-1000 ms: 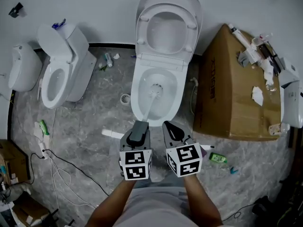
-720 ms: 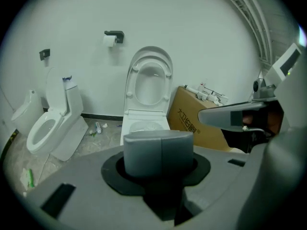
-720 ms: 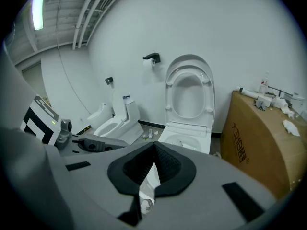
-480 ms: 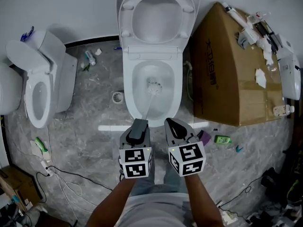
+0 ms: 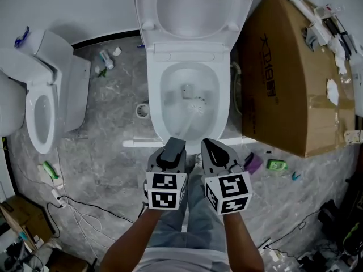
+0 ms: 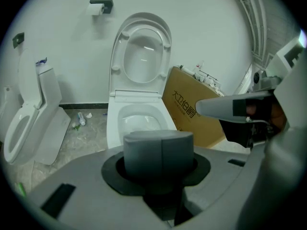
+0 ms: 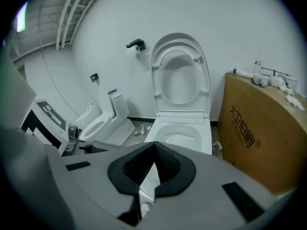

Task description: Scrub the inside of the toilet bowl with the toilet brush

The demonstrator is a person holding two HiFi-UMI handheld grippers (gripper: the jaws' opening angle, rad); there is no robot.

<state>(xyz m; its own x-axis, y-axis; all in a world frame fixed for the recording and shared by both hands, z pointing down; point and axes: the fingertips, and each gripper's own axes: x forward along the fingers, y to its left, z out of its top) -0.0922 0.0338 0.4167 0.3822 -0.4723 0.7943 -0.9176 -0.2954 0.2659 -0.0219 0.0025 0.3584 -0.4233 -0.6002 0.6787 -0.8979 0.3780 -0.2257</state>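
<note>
The white toilet (image 5: 189, 44) stands with lid and seat up, its bowl (image 5: 170, 89) open below me. A toilet brush reaches down into it, the white bristle head (image 5: 197, 107) low in the bowl, right of centre. My left gripper (image 5: 173, 144) is shut on the brush's grey handle end (image 6: 158, 151), just in front of the bowl's near rim. The right gripper (image 5: 214, 151) hovers beside it, shut with nothing between its black pads (image 7: 165, 163). The brush shaft barely shows against the white porcelain.
A second toilet (image 5: 39, 103) stands at the left and a large cardboard box (image 5: 289, 78) at the right, close to the bowl. A white pipe (image 5: 136, 143), a green bottle (image 5: 277, 165), small litter and cables (image 5: 74, 205) lie on the marble floor.
The brush head has shifted from the bowl's middle to right of centre and slightly nearer. Both grippers stay side by side; my view has moved closer over the bowl.
</note>
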